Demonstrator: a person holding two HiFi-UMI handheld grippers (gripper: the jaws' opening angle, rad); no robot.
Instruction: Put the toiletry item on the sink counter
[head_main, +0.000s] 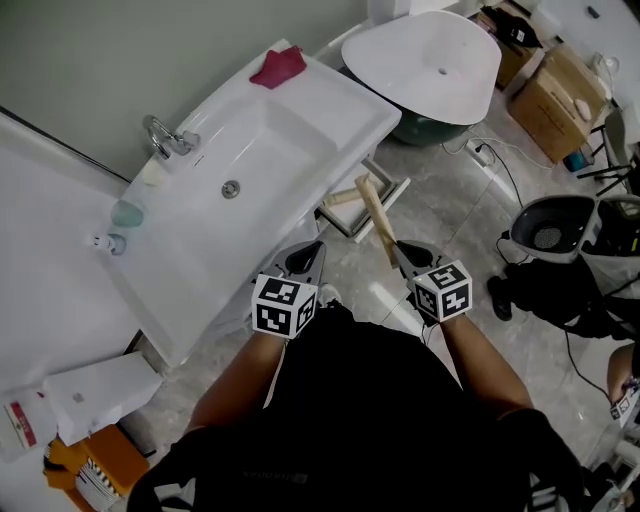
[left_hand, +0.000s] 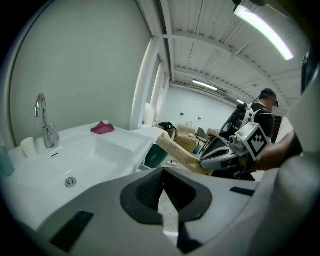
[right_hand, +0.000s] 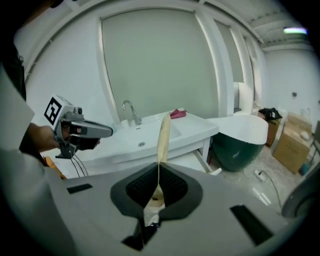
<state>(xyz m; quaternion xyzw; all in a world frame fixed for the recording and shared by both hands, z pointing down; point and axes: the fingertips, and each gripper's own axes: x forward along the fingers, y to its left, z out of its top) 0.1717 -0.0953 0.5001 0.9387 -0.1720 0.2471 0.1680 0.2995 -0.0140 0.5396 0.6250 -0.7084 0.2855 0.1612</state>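
With the sink counter (head_main: 330, 110) at ten o'clock, our left gripper (head_main: 304, 258) is pressed together on nothing, our right gripper (head_main: 404, 256) pinches the flat tail of a tan packet (head_main: 376, 212) short of it, which we judge light, floppy and best gripped there.

A mock bathroom in a warehouse-like hall: a white sink (head_main: 330, 110) with a faucet (head_main: 160, 135), a freestanding tub (head_main: 430, 65) beside the sink (dark green outside), cardboard boxes (head_main: 555, 100) farther off, and a bare strip light (left_hand: 265, 30) overhead.
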